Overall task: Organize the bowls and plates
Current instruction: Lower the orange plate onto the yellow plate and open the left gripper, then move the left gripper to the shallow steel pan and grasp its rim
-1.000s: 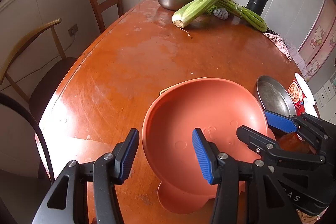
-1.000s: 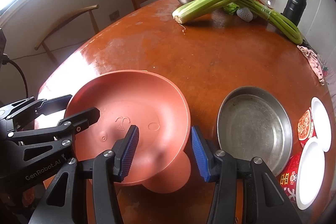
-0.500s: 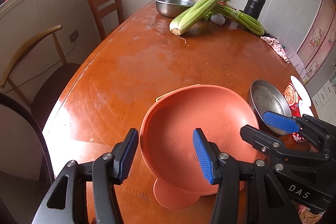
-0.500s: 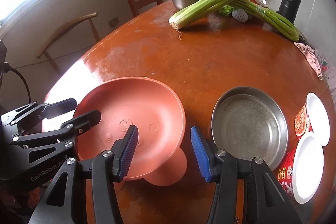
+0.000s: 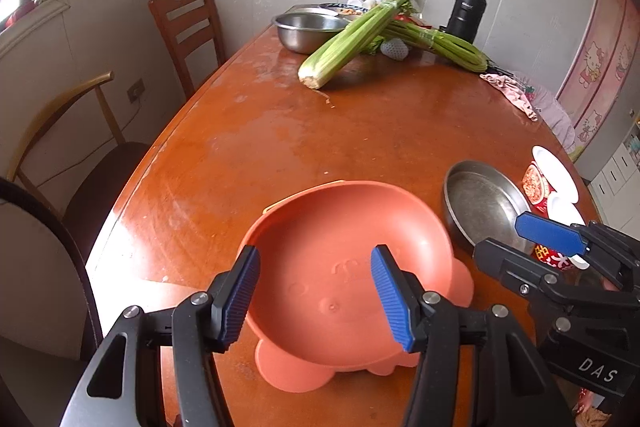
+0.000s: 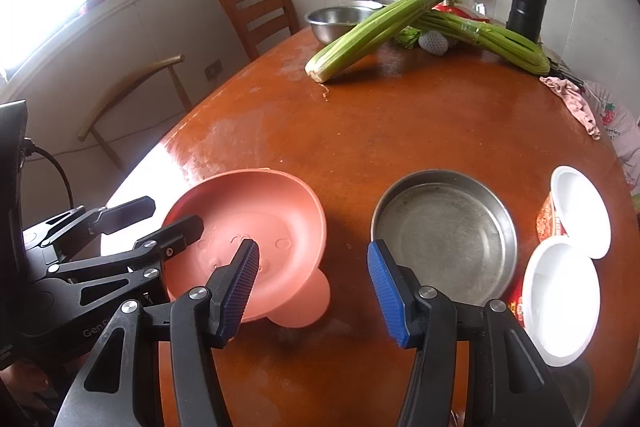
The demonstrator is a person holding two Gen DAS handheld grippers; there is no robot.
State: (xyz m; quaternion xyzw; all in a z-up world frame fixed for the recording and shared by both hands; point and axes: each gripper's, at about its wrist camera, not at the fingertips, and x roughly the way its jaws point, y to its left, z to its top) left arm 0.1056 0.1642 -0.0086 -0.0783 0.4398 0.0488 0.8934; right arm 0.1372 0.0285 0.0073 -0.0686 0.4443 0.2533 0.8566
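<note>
On the table (image 6: 400, 131), left to right: one salmon bowl (image 6: 256, 223) with a moulded face and ear-like tabs, one empty steel pan (image 6: 444, 235), two white lids (image 6: 560, 299). My left gripper (image 5: 316, 293) and right gripper (image 6: 312, 281), jaws just widening, hold nothing.

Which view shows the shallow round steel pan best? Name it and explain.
The right wrist view: the shallow round steel pan lies nearly whole and near the middle, its rim and inside showing. In the left wrist view the pan sits toward the right edge, smaller, its near rim hidden behind the right gripper.
</note>
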